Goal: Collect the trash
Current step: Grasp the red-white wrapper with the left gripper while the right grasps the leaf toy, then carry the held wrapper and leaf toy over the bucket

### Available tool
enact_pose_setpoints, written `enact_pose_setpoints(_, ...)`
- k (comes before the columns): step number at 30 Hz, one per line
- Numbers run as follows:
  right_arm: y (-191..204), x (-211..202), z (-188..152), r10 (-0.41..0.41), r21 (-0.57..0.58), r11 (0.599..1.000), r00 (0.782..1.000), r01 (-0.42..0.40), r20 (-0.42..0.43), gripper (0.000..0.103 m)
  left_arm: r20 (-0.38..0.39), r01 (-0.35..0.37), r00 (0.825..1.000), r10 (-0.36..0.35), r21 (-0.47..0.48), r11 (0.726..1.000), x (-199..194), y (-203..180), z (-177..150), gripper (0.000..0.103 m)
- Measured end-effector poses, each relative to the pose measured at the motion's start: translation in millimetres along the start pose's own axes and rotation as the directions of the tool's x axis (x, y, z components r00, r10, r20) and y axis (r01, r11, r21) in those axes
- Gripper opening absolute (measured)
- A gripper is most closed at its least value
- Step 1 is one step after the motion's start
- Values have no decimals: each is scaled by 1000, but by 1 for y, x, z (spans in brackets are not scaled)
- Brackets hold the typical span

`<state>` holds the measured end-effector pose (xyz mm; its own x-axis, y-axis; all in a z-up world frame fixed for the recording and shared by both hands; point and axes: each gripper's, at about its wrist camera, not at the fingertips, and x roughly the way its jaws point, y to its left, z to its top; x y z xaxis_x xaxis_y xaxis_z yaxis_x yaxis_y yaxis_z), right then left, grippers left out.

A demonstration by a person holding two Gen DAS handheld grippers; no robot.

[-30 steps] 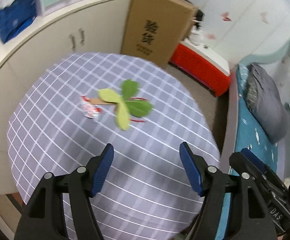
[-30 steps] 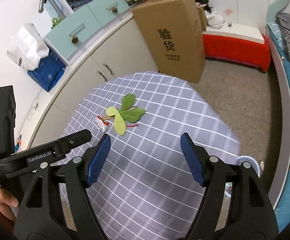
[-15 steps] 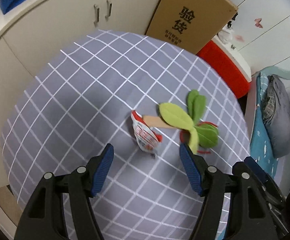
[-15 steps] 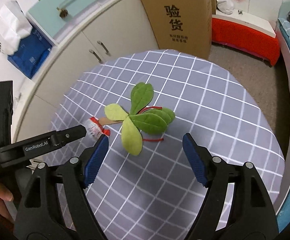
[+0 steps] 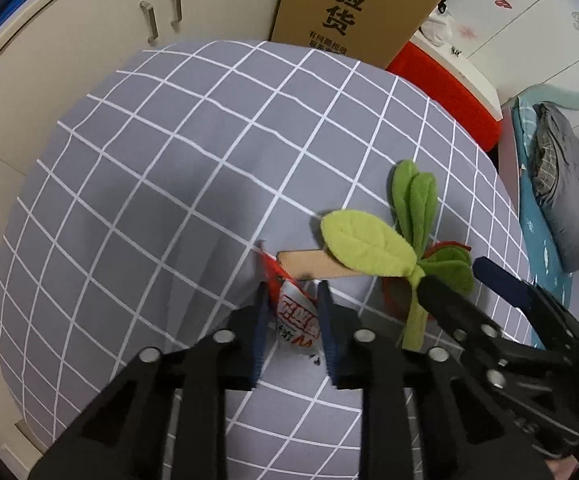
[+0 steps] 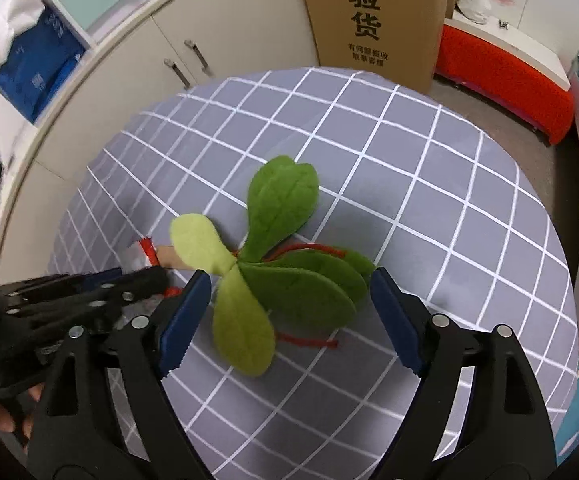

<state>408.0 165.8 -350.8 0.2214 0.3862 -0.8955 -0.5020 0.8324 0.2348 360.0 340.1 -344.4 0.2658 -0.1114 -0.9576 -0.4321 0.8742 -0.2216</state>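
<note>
Pinching the snack wrapper (image 5: pixel 295 318) in the closed left claw (image 5: pixel 291 308). Straddling the felt leaves (image 6: pixel 289 284) with the right claw (image 6: pixel 289 304), jaws opening, nothing gripped. Next, probably: closing on the leaves, then lifting both off the desk (image 5: pixel 169 200).

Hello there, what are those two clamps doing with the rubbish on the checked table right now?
Left gripper shut on snack wrapper. Right gripper opening over felt leaves, not gripping. Wooden stick touches the wrapper.

Crumpled red-white wrapper (image 5: pixel 297 316) beside felt leaves (image 6: pixel 285 276)

On the table (image 6: pixel 429 200), a wrapper (image 5: pixel 295 316) lies left of the felt leaves (image 6: pixel 289 280), touching their stalk. A cardboard box (image 6: pixel 373 16) stands behind the table's far edge.
</note>
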Motion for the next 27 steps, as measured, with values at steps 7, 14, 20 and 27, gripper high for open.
enact_pose_setpoints(7, 14, 8, -6, -42, -155, 987, 999, 41, -7, 38, 17, -4, 1000, 4, 20, 1000, -12, -6, -4, 14)
enact_pose_setpoints(14, -14, -25, -20, 92, -92, 992, 995, -90, 23, 19, 76, -5, 997, 3, 35, 999, -39, -40, -13, 13)
enact_pose_setpoints(20, -74, -91, -63, 136, 27, 990, 983, -140, 123, 19, 136, 36, 990, -50, 99, 994, -67, -115, -32, 13)
enact_pose_setpoints(27, -182, -186, -121, 65, 186, 976, 968, -112, 243, 19, 125, 101, 983, -137, 262, 960, -78, -247, -82, 13)
